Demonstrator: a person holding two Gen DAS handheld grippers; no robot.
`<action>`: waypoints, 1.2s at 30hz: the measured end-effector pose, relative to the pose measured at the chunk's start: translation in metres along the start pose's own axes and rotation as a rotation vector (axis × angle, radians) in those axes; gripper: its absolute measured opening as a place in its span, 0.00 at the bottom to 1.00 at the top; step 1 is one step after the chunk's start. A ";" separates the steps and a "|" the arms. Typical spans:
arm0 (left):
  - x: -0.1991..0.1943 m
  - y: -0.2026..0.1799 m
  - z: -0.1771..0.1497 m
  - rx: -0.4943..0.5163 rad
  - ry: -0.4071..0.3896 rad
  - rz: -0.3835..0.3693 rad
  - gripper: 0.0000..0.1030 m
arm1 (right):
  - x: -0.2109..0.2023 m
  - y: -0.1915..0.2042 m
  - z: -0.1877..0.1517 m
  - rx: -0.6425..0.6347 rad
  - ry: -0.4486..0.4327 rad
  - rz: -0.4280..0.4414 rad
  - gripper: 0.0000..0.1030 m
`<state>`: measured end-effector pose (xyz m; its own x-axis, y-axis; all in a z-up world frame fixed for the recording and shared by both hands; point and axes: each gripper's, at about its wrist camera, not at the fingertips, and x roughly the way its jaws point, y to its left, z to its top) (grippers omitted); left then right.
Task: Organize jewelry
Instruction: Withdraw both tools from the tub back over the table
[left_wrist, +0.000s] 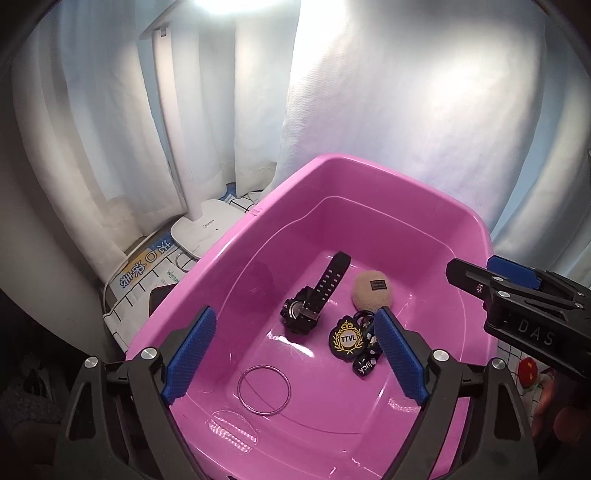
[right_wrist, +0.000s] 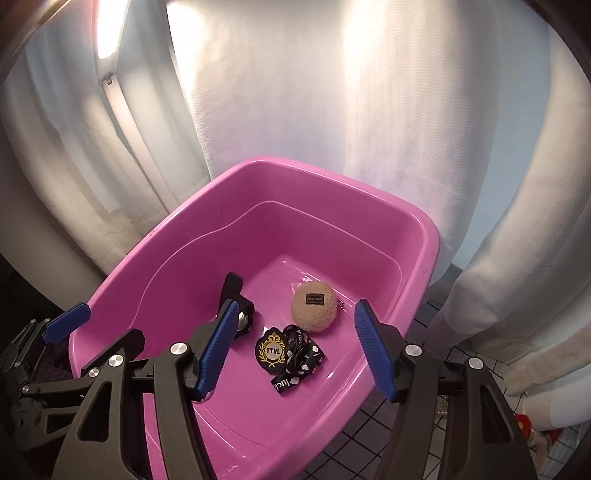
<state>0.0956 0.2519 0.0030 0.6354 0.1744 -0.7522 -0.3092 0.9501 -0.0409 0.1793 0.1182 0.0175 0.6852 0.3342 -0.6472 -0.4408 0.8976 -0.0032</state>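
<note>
A pink plastic tub (left_wrist: 258, 221) (right_wrist: 424, 236) holds a black wristwatch (left_wrist: 314, 299), a beige plush ball charm (left_wrist: 371, 290) (right_wrist: 314, 308), a black TTVL badge keychain with a ribbon strap (left_wrist: 348, 339) (right_wrist: 273, 349) and a thin metal bangle (left_wrist: 264, 390). My left gripper (left_wrist: 295, 350) is open and empty above the tub's near side. My right gripper (right_wrist: 295, 347) is open and empty above the keychain; it also shows at the right of the left wrist view (left_wrist: 517, 295). In the right wrist view the watch (right_wrist: 240, 314) is partly hidden behind my left finger.
A white desk lamp (left_wrist: 201, 229) stands left of the tub on a checked cloth with printed packets (left_wrist: 140, 273). White curtains (right_wrist: 332, 92) hang behind. A dark checked surface (right_wrist: 424, 417) and a red-and-white toy (right_wrist: 521, 421) lie to the right.
</note>
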 end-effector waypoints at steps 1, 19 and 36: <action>-0.007 -0.003 -0.002 0.000 -0.015 -0.004 0.85 | -0.008 -0.001 -0.006 0.000 -0.018 -0.003 0.61; -0.084 -0.146 -0.078 0.173 -0.044 -0.334 0.91 | -0.196 -0.208 -0.224 0.359 -0.108 -0.286 0.61; -0.007 -0.272 -0.238 0.337 0.250 -0.317 0.91 | -0.169 -0.318 -0.352 0.549 0.028 -0.346 0.61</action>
<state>0.0072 -0.0693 -0.1371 0.4594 -0.1628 -0.8732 0.1418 0.9839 -0.1088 -0.0008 -0.3248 -0.1407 0.7160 -0.0020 -0.6981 0.1687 0.9709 0.1702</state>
